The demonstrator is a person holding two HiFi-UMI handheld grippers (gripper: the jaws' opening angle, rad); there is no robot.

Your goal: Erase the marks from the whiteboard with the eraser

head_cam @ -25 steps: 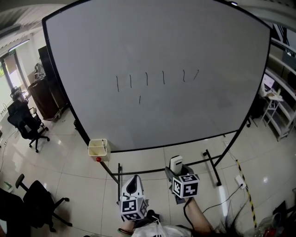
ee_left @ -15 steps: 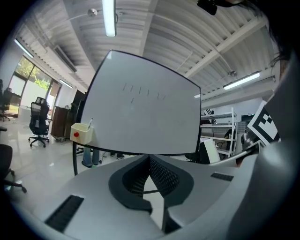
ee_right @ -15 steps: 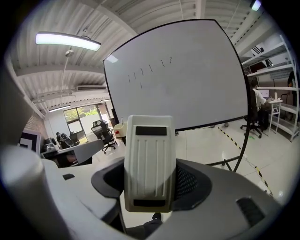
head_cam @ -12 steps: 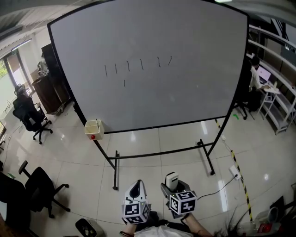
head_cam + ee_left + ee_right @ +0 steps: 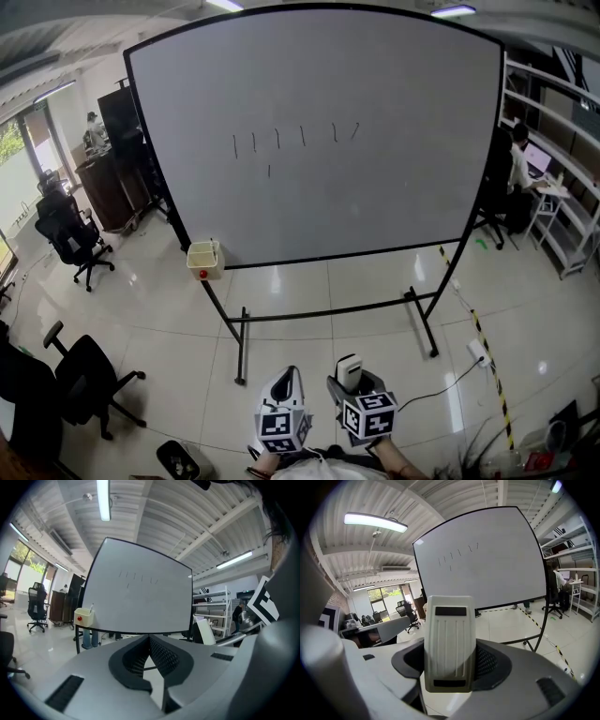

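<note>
A large whiteboard (image 5: 375, 103) on a black wheeled stand faces me across the floor. Several short dark strokes (image 5: 291, 139) run in a row on its upper middle, with one more stroke (image 5: 269, 171) below them. My right gripper (image 5: 349, 375) is low in the head view, shut on a white ribbed eraser (image 5: 449, 648) that stands upright between its jaws. My left gripper (image 5: 284, 386) is beside it, shut and holding nothing. Both grippers are far from the board, which also shows in the left gripper view (image 5: 136, 597) and the right gripper view (image 5: 497, 564).
A cream box (image 5: 203, 259) with a red knob hangs at the board's lower left corner. Black office chairs (image 5: 70, 239) stand on the tiled floor at left, one chair (image 5: 89, 380) close by. Shelving (image 5: 562, 187) and a seated person (image 5: 520, 159) are at right. A cable (image 5: 441, 380) trails on the floor.
The view has backed away from the board, which now looks smaller and farther off, with its whole stand showing. Both grippers stay low and close together, the eraser still held.
</note>
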